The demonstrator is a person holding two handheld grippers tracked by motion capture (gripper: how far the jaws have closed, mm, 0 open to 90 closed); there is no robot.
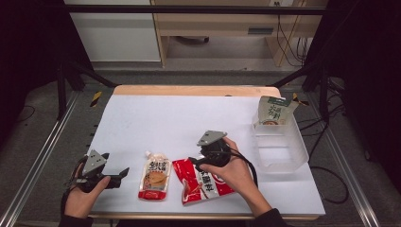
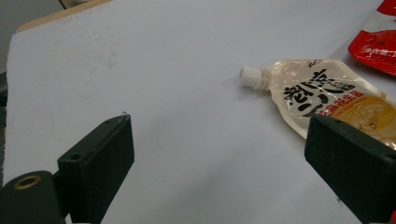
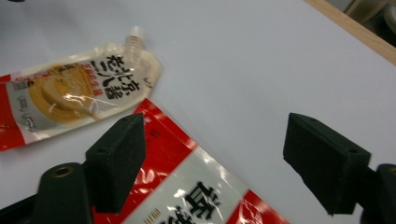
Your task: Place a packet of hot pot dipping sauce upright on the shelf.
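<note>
High view: a white table (image 1: 156,113) carries two flat packets near the person's edge and a clear bin (image 1: 283,153) toward 3 o'clock; a green-and-white pouch (image 1: 274,111) stands upright in the bin's far end.
Red packet (image 1: 201,182): lies flat at about 5 o'clock from the table centre, its upper corner under the right gripper (image 1: 195,163).
Spouted sauce pouch (image 1: 155,177): lies flat just beside the red packet, at its 9 o'clock, cap pointing away from the person; the two look close but apart.
Right gripper, state: jaws stand wide and grip nothing; in the right gripper view one jaw is over the red packet's corner (image 3: 187,172), the other over bare table.
Left gripper (image 1: 120,175): jaws spread, empty, low at 7 o'clock, aimed toward the spouted sauce pouch (image 2: 327,100).
Step in hand (judged): pinching the red packet for transfer to the clear bin.
Good execution (judged): lower until one jaw slides under the packet's edge, take the sealed margin rather than the filled middle, close fully before lifting, and keep clear of the neighbouring pouch.
</note>
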